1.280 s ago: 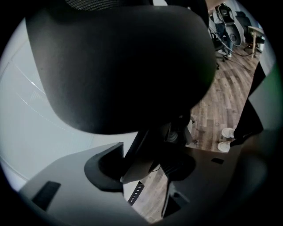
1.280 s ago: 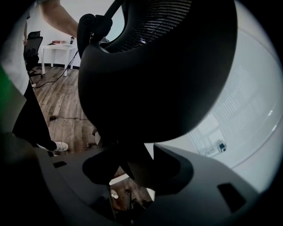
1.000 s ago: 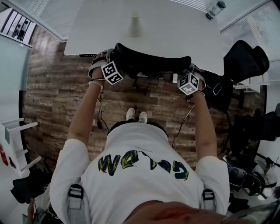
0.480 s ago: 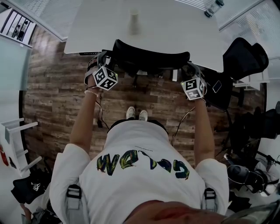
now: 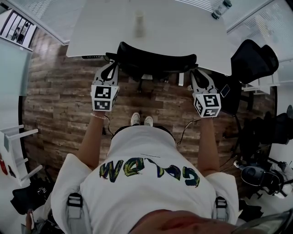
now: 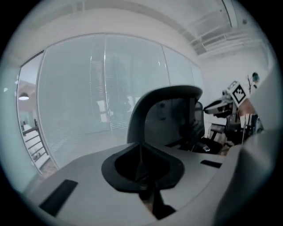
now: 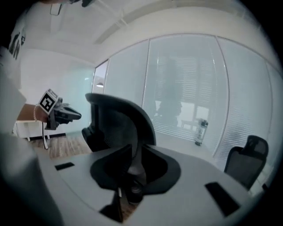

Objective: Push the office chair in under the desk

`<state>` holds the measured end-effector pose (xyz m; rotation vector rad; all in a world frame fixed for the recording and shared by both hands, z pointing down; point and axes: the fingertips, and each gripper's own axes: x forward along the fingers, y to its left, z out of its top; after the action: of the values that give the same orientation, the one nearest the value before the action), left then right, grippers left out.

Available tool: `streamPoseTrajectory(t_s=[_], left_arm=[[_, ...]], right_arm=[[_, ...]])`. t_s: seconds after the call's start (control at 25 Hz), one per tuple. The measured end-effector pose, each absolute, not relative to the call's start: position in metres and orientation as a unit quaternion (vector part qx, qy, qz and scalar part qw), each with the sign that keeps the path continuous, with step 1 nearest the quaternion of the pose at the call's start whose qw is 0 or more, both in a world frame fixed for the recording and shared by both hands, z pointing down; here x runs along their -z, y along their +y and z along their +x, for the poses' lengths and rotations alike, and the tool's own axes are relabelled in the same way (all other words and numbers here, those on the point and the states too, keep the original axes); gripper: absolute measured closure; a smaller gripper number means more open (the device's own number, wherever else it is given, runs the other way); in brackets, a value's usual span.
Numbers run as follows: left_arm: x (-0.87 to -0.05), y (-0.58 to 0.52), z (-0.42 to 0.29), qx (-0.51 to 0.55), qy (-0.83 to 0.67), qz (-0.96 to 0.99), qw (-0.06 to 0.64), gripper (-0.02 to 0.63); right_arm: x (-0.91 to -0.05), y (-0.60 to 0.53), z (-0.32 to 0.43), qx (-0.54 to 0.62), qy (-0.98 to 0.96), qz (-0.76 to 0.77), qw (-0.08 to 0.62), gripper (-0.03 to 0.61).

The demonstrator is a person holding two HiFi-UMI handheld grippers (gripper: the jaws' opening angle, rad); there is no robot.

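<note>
The white worktop [image 5: 183, 36] spanned the top, with the black office chair [image 5: 155, 61] pushed in at its near edge. The left gripper [image 5: 112, 67] and right gripper [image 5: 196, 74] hung near the backrest's ends, their empty jaws closing: the left pair together, the right narrowly apart.

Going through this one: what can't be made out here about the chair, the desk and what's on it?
Office chair seat, and how far under it sits: head view, hidden by its backrest and the desk top.
Pale cup contents: head view, washed out and small.
Bottle label: too small in head and right gripper views.
</note>
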<state>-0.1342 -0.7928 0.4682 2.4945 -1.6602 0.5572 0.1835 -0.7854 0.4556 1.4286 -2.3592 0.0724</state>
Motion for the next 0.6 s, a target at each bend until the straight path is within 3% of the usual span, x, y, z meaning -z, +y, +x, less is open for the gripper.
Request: streamPoseTrajectory(t_s=[0.6], left_arm=[[-0.334, -0.74, -0.072, -0.012, -0.499, 0.866, 0.017, 0.603]], right_arm=[[-0.335, -0.724, 0.094, 0.001, -0.881, 0.467, 0.079, 0.529]])
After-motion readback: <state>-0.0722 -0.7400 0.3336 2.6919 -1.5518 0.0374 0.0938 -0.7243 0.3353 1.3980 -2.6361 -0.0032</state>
